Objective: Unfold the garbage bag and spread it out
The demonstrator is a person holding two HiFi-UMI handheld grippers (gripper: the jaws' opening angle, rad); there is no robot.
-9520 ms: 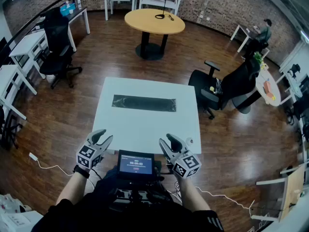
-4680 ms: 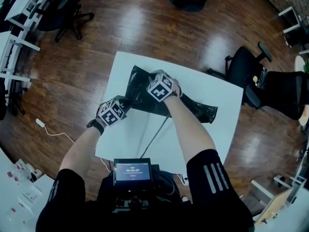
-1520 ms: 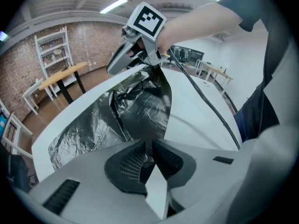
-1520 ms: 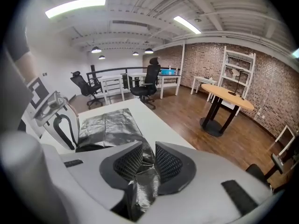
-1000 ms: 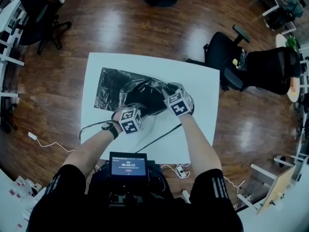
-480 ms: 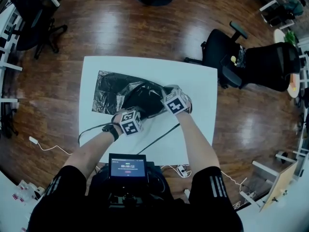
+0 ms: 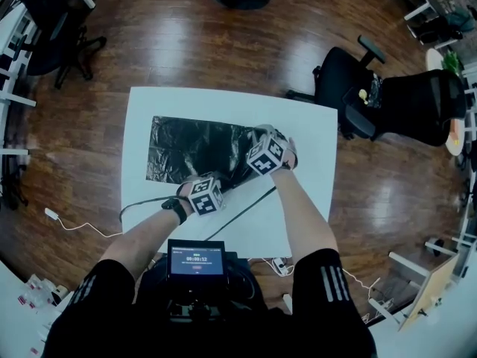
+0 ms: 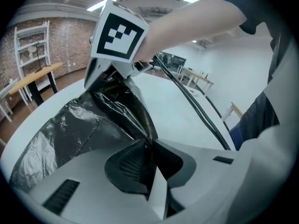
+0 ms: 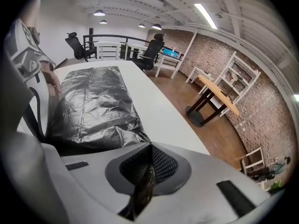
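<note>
My left gripper (image 8: 149, 146) and right gripper (image 9: 148, 169) each clamp a fold of the garbage bag (image 7: 186, 148) at its bunched right end. Its flat length runs leftward across the table (image 7: 223, 103); my left gripper sits nearer me.

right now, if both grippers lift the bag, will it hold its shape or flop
Probably floppy: the bag bunches into creases where the left gripper pinches it. Likely very light, being thin crinkled film, so it should drape. It may stretch or tear if tugged hard, since the right gripper holds only a thin edge.
</note>
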